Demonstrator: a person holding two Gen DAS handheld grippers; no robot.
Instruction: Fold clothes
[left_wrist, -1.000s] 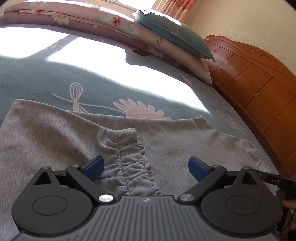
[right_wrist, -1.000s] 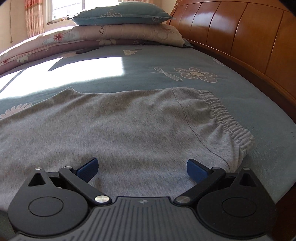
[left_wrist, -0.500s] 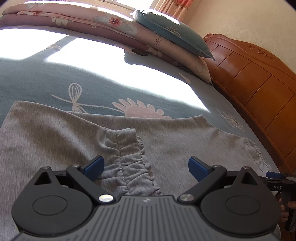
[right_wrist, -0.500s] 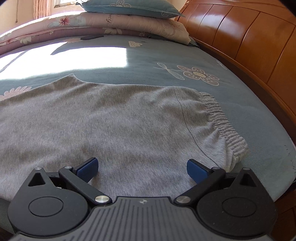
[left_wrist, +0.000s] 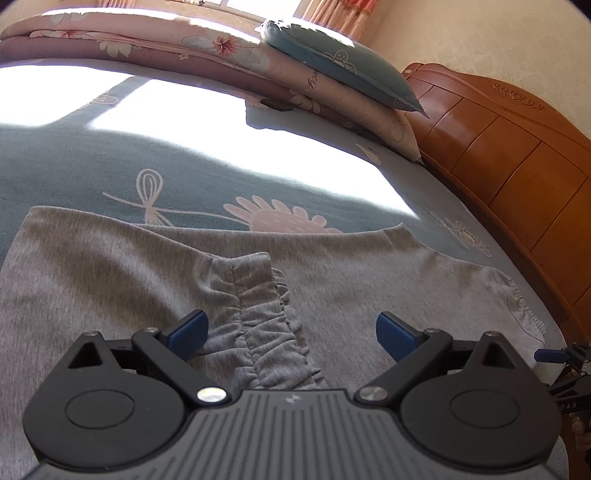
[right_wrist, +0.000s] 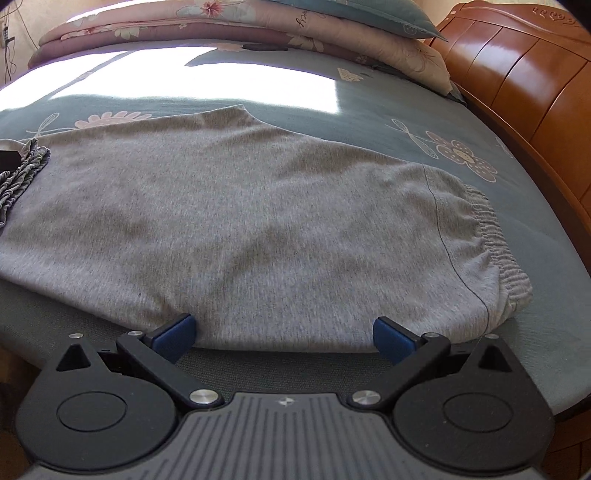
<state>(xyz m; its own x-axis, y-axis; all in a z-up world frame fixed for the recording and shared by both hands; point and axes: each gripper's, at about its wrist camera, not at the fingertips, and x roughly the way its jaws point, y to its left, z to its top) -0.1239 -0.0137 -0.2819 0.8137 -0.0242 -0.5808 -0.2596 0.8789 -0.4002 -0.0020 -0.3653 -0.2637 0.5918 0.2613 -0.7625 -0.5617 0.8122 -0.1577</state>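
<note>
Both spread wide — left gripper (left_wrist: 291, 330) over the soft grey jersey trousers' (right_wrist: 258, 221) gathered cuff (left_wrist: 258, 321), right gripper (right_wrist: 282, 334) at their near-edge hem — pinch both layers together.

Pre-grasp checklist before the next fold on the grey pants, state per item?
1. Left gripper open: ok, jaws wide, nothing between them.
2. Right gripper open: ok, jaws wide, empty.
3. Grey pants lying flat on the bed sheet: ok, only mild wrinkles.
4. Ruched cuff folded over onto the pants: ok, lies between the left jaws.
5. Right gripper lined up with the near pants edge: ok, tips at the edge.
6. Elastic waistband layers aligned: cannot tell.
</note>
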